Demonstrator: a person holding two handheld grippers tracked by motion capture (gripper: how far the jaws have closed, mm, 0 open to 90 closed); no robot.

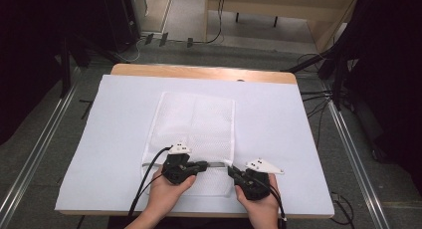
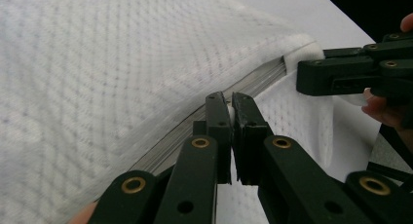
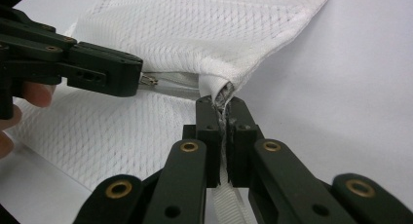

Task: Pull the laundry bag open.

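Bag: white mesh laundry bag (image 1: 193, 132) lay flat mid-tabletop (image 1: 288, 134), its zipper (image 1: 215, 164) running left-right along the near part.
Left tongs (image 2: 230, 107): pinched shut on the zipper pull, left of the corner.
Right tongs (image 3: 221, 107): clamped on the bag's near-right corner at the zipper's end.
Hands: both low at the near edge, the 2 tongs pointing toward each other.

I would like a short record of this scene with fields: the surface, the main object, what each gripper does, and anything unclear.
surface: white sheet over a wooden table
main object: white mesh bag, lying flat, zipper along its near edge
left gripper: shut on the zipper pull
right gripper: shut on the bag's corner at the zipper's end
unclear: whether the bag holds anything
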